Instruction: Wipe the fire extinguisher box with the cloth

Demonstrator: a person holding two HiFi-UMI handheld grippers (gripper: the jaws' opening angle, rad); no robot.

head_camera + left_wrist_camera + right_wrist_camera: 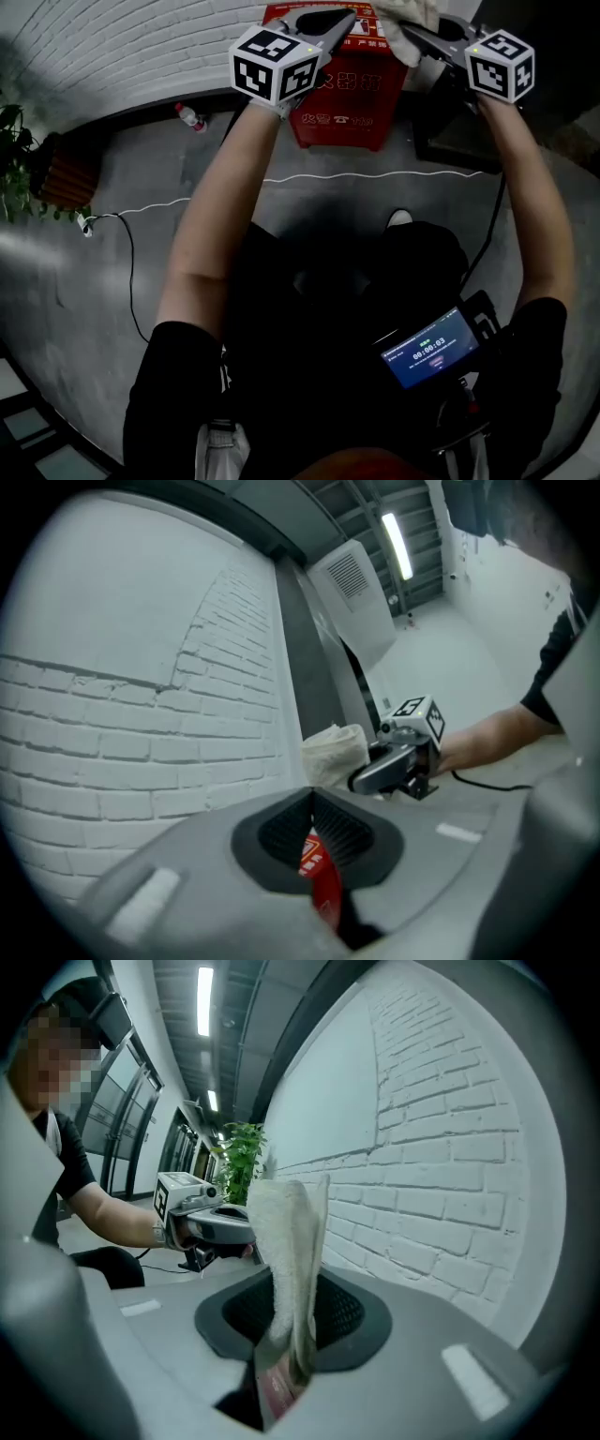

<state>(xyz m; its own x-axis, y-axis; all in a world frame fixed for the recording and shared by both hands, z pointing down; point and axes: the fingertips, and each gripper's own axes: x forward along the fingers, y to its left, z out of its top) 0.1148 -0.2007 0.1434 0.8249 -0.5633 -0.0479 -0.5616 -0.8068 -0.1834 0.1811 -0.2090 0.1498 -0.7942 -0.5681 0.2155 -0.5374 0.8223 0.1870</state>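
The red fire extinguisher box (342, 94) stands on the floor against the white brick wall, straight ahead of me. My left gripper (347, 17) reaches over its top with its jaws shut and nothing held; the left gripper view shows the box (319, 874) red through the slit under the left gripper (312, 794). My right gripper (405, 28) is shut on the white cloth (405, 17) above the box's right top corner. The cloth (286, 1232) stands up from the right gripper (295, 1283). The two grippers are close, tips toward each other, with the cloth (333, 752) between them.
A plastic bottle (190, 117) lies at the wall's foot left of the box. A white cable (281, 178) runs across the grey floor. A potted plant (14, 159) and a brown planter (66, 173) are far left. A dark frame (459, 141) stands right of the box.
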